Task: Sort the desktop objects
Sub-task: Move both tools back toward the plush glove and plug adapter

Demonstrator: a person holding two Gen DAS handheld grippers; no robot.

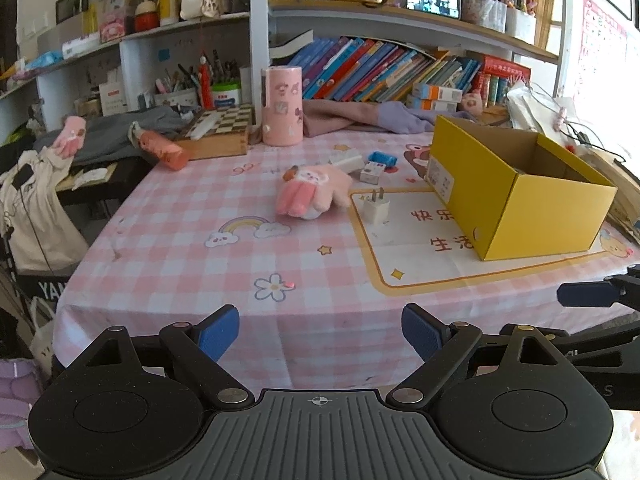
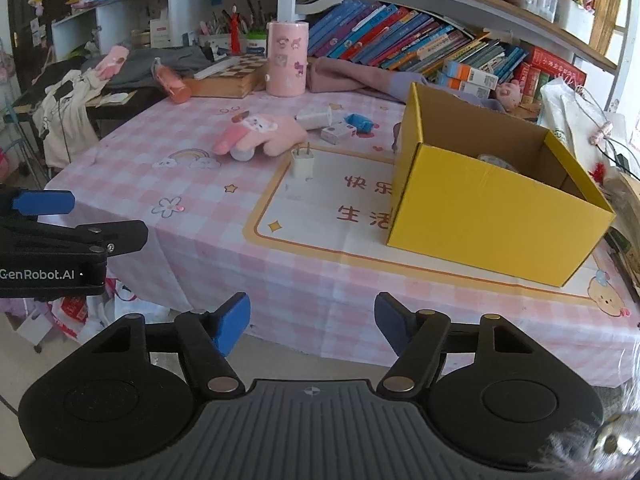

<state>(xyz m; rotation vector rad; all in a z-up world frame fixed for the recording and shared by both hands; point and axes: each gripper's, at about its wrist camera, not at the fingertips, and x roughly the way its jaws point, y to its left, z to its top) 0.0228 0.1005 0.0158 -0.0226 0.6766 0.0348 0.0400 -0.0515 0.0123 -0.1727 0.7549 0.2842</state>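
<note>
The table is covered by a smooth, faintly creased pink-checked tablecloth (image 2: 224, 236), on which a matt yellow cardboard box (image 2: 492, 216) with a raw brown inside is set. At ten o'clock from the box, a fuzzy pink knitted glove (image 2: 264, 136) and a smooth white plastic charger plug (image 2: 302, 162) with metal prongs are seen. A wooden chessboard box (image 1: 218, 132) and a pink cylinder (image 1: 281, 106) with a printed paper-like wrap are found at the far edge.

"GenRobot.AI" stands on the left gripper (image 2: 40, 274) at nine o'clock; the tablecloth (image 2: 320, 240) reads "快乐" and "生活".
</note>
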